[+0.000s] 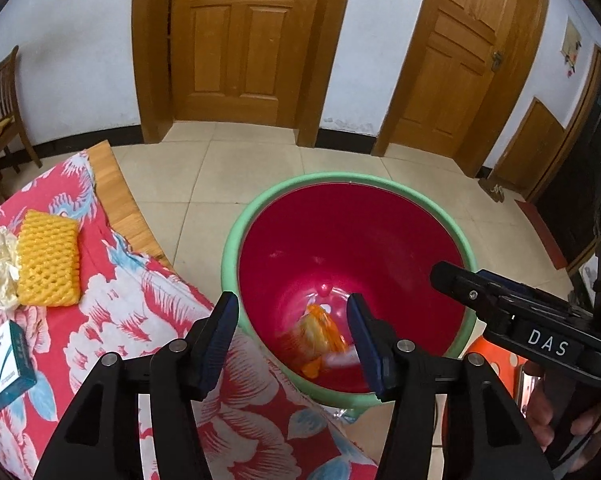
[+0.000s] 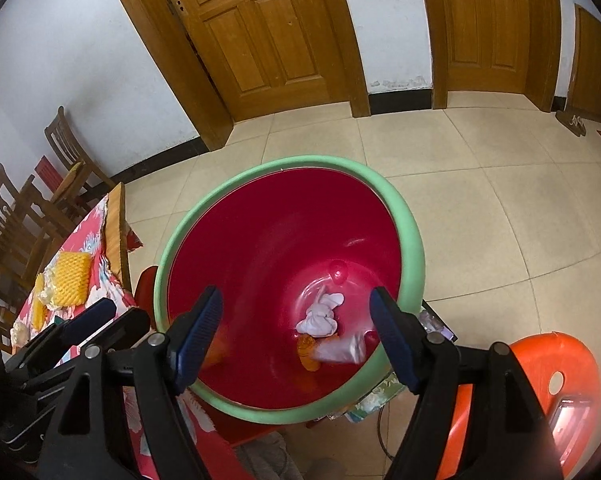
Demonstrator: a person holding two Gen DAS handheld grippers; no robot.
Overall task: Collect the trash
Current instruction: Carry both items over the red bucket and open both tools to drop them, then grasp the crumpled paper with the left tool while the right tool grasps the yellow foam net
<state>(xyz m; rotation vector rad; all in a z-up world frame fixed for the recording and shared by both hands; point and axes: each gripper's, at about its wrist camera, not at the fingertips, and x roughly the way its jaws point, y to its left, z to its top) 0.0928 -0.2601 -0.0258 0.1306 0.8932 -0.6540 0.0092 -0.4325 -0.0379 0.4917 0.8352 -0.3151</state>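
Observation:
A red bucket with a green rim (image 1: 236, 232) (image 2: 412, 232) stands on the floor beside the table. Inside lie an orange wrapper (image 1: 320, 326), a white crumpled tissue (image 2: 320, 316) and a clear wrapper (image 2: 340, 350). My left gripper (image 1: 292, 338) is open and empty above the bucket's near rim. My right gripper (image 2: 296, 340) is open and empty over the bucket; it also shows in the left wrist view (image 1: 500, 304). On the flowered tablecloth (image 1: 140, 312) lie a yellow foam net (image 1: 48, 258) (image 2: 72, 278), a crumpled tissue (image 1: 0, 268) and a teal-white small box (image 1: 4, 364).
Wooden chairs (image 2: 24, 208) stand at the table's far side. An orange plastic stool (image 2: 560, 380) stands right of the bucket, with a phone (image 2: 570, 416) on it. Two wooden doors (image 1: 240, 40) and tiled floor (image 2: 480, 200) lie beyond.

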